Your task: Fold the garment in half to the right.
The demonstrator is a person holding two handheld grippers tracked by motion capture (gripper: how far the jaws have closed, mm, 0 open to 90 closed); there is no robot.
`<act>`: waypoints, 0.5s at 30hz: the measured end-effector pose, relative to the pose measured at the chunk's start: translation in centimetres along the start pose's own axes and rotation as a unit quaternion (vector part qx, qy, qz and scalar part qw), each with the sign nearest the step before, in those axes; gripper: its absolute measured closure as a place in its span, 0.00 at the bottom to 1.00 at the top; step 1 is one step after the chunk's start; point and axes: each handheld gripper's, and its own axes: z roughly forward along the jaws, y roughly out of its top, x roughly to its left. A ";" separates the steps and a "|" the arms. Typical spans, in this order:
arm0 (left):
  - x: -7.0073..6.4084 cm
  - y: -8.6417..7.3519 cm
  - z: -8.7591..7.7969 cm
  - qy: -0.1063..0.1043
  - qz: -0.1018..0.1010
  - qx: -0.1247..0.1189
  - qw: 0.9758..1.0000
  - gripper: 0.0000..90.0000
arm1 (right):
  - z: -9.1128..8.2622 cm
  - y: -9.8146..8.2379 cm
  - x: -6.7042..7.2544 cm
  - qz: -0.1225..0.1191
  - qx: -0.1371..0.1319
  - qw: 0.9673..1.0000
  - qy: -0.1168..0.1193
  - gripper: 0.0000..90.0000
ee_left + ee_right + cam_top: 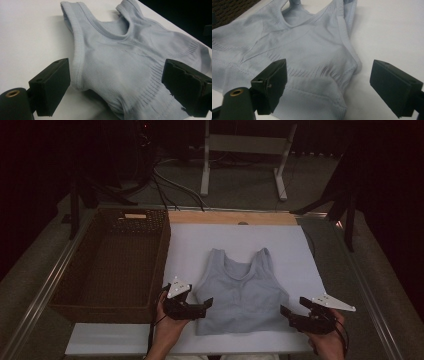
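A pale blue sleeveless knit top [242,290] lies flat on the white board [200,240], straps toward the far side and hem toward me. My left gripper [206,306] sits at the top's lower left corner, level with the board. In the left gripper view its jaws stand wide apart around the side seam and ribbed hem of the top [125,62], and the left gripper [116,80] is open with neither pad pressing on the cloth. My right gripper [285,312] rests at the lower right corner. The right gripper [329,77] is open around the hem corner of the top [307,47].
A dark woven basket [161,265] stands along the board's left edge, with a small flat tan piece at its far rim. A wooden strip [230,217] borders the board's far side. Metal rails run along both table sides. A white stand [245,145] and cables are on the floor beyond.
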 end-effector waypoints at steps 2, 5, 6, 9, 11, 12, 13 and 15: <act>0.1 -0.1 0.1 0.001 -0.001 0.001 1.000 0.11 | 0.0 0.0 0.0 -0.002 -0.001 1.000 -0.002 0.16; 0.2 -0.2 0.3 0.005 -0.006 0.004 1.000 0.11 | -0.1 0.0 0.0 0.000 -0.004 1.000 -0.002 0.16; 0.3 -0.2 0.3 0.006 -0.007 0.007 1.000 0.11 | -0.1 0.0 0.0 0.000 -0.005 1.000 -0.002 0.16; 0.4 -0.4 0.6 0.008 -0.010 0.011 1.000 0.11 | -0.2 0.0 0.0 -0.002 -0.005 1.000 -0.002 0.16; 0.4 -0.7 0.8 0.009 -0.011 0.015 1.000 0.11 | -0.2 0.0 0.0 -0.001 -0.008 1.000 -0.002 0.16; 0.4 -0.7 0.9 0.009 -0.011 0.020 1.000 0.11 | -0.2 0.0 0.0 -0.001 -0.008 1.000 -0.003 0.16; 0.4 -0.8 1.0 0.010 -0.009 0.024 1.000 0.11 | -0.2 0.0 0.0 -0.001 -0.009 1.000 -0.003 0.16; 0.3 -0.9 1.1 0.010 -0.007 0.026 1.000 0.11 | -0.2 0.0 0.1 -0.005 -0.009 1.000 -0.005 0.16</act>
